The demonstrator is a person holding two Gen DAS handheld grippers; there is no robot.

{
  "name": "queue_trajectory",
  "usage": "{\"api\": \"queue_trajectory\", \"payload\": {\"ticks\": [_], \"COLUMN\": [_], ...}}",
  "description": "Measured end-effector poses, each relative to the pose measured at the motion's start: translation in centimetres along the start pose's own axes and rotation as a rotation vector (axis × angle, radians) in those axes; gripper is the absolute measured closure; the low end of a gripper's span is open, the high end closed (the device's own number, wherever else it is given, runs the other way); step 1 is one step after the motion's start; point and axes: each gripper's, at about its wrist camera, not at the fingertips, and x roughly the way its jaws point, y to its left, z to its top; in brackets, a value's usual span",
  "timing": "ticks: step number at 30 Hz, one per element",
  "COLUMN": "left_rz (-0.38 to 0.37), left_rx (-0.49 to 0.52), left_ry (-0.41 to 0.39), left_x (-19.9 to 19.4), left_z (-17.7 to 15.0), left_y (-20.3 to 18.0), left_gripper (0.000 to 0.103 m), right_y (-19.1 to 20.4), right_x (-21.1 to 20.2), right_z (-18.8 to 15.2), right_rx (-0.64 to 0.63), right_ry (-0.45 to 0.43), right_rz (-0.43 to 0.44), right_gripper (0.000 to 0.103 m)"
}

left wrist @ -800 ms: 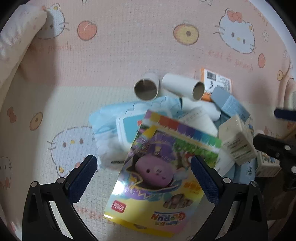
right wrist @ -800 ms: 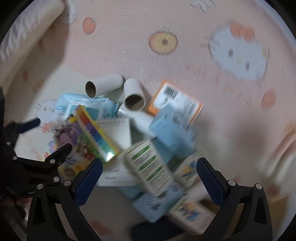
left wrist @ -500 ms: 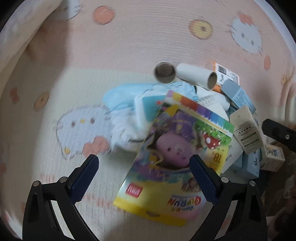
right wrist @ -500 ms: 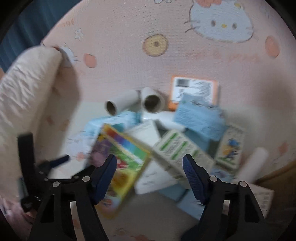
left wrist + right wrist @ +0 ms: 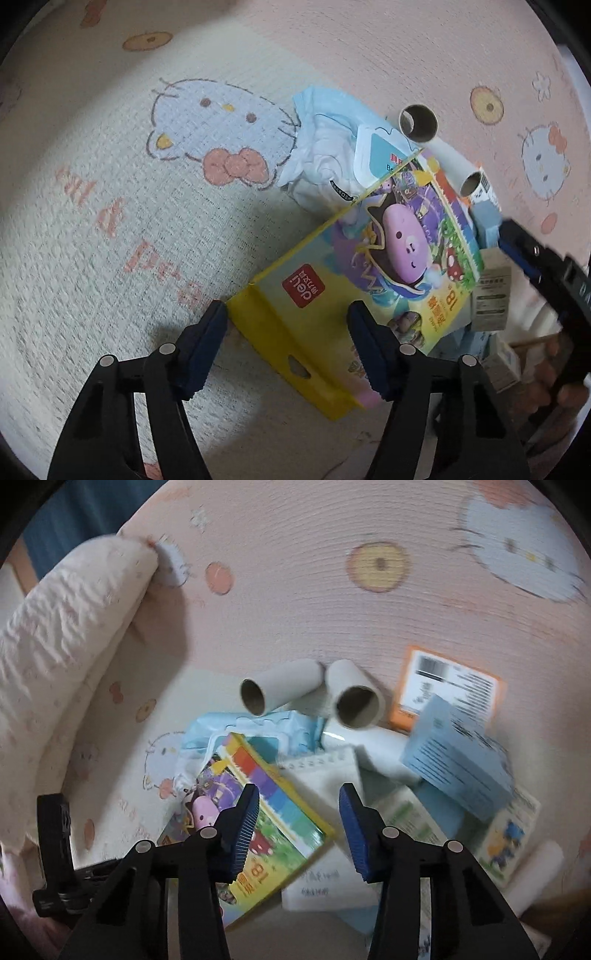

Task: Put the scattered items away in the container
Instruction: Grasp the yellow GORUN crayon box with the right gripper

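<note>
The scattered items lie heaped together on a pink-and-cream woven mat (image 5: pixel 122 229) printed with cartoon cats. On top of the heap is a flat yellow cardboard box with a purple cartoon pig on its lid (image 5: pixel 388 258), which leans against a pale blue soft pack of wet wipes (image 5: pixel 325 147). Beyond these lie two grey cardboard tubes (image 5: pixel 284 688), touching at their far ends, and beside them an orange-edged card with a barcode (image 5: pixel 443 686). A light blue carton (image 5: pixel 458 760) rests tilted over other small boxes, and a white spiral notepad (image 5: pixel 325 779) sits just beside the yellow box. A rolled cream quilt (image 5: pixel 62 627) borders the mat on the left.

The left gripper (image 5: pixel 288 347) points steeply down, its jaws wide, with the yellow end of the box between them; whether the pads touch it I cannot tell. The right gripper (image 5: pixel 297 827) hangs over the box's edge and the notepad, jaws about half apart and gripping nothing.
</note>
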Motion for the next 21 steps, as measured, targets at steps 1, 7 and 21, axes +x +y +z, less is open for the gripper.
{"api": "queue_trajectory", "payload": {"ticks": [1, 7, 21], "left_rz": [0.0, -0.013, 0.017], "left_rx": [0.0, 0.034, 0.13], "left_ry": [-0.003, -0.013, -0.019], "left_x": [0.0, -0.4, -0.2], "left_z": [0.0, 0.7, 4.5], "left_y": [-0.1, -1.1, -0.2], "left_gripper": [0.034, 0.052, 0.052], "right_y": [0.3, 2.3, 4.3], "right_x": [0.5, 3.5, 2.2], "right_z": [0.3, 0.1, -5.4], "right_rx": [-0.017, -0.145, -0.028], "right_ry": [0.015, 0.113, 0.149], "right_rz": [0.005, -0.047, -0.041], "right_gripper": [0.066, 0.069, 0.069]}}
